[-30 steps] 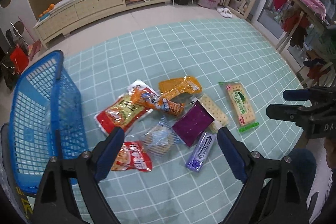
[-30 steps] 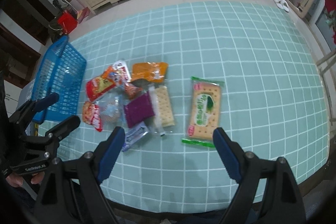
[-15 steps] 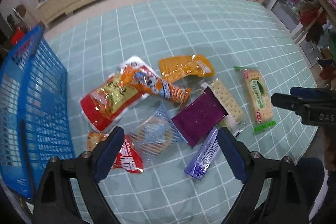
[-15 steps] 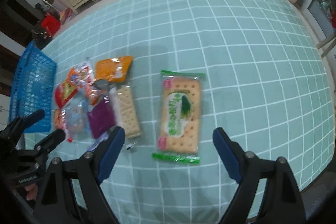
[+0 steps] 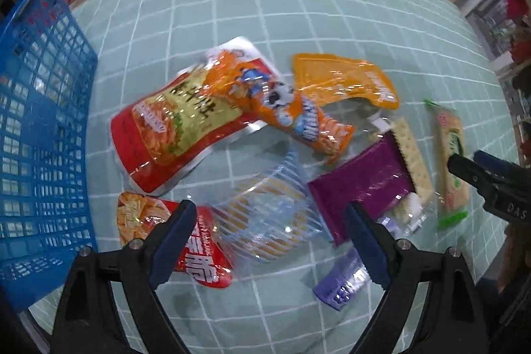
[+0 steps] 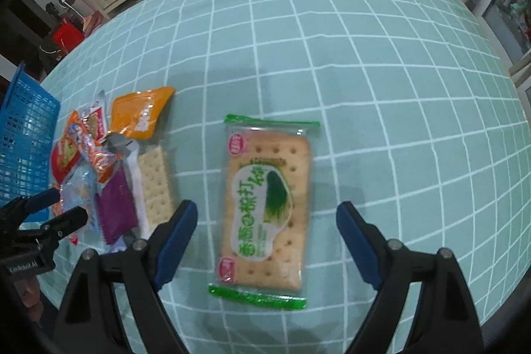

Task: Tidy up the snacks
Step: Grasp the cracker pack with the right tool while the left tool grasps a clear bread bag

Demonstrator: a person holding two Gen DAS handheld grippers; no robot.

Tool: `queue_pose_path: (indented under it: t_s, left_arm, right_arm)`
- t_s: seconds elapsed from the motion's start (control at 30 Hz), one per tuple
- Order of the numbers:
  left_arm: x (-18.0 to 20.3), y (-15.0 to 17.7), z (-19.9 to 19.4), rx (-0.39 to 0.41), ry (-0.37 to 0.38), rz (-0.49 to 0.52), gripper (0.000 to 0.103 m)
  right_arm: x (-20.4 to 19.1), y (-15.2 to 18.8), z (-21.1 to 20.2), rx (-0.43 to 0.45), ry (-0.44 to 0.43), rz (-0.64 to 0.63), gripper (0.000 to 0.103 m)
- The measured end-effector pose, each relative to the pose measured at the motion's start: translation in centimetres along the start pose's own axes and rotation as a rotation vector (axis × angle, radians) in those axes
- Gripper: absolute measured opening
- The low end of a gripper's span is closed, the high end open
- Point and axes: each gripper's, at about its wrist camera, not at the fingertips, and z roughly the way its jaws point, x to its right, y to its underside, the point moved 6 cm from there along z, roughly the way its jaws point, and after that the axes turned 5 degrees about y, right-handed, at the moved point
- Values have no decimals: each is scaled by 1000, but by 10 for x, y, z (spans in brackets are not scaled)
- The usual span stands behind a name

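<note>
- At lower centre of each wrist view, both grippers have dropped closer, jaws spread wide, holding nothing.
- Left gripper (image 5: 267, 246) brackets the clear blue-striped packet (image 5: 268, 221); right gripper (image 6: 265, 239) straddles the green-edged cracker pack (image 6: 267, 204), so pickups look imminent.
- The blue basket (image 5: 39, 128) waits at left.

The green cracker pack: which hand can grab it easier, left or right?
Right. The right gripper hangs open with the green cracker pack lying alone between its fingers. The left gripper is open over the clear striped pack in the pile, away from it.

both wrist views steeply down, close
</note>
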Motion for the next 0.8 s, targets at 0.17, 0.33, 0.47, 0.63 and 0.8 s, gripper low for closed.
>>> queue_pose_path:
  t_s: [0.17, 0.33, 0.47, 0.63, 0.8]
  left_arm:
    - [-4, -2, 7, -13, 1, -17, 89]
    - [-8, -3, 18, -37, -44, -4, 78]
    - [-13, -3, 21, -34, -22, -12, 72]
    - [-13, 6, 14, -19, -15, 9, 57]
    - [-12, 13, 10, 0, 9, -27, 54]
  right_arm:
    - [11, 3, 8, -31, -1, 13, 88]
    - [12, 5, 7, -33, 9, 1, 88]
    - [10, 6, 7, -21, 24, -17, 84]
    - [7, 11, 3, 7, 74, -62, 60]
    - [8, 16, -1, -29, 11, -11, 58]
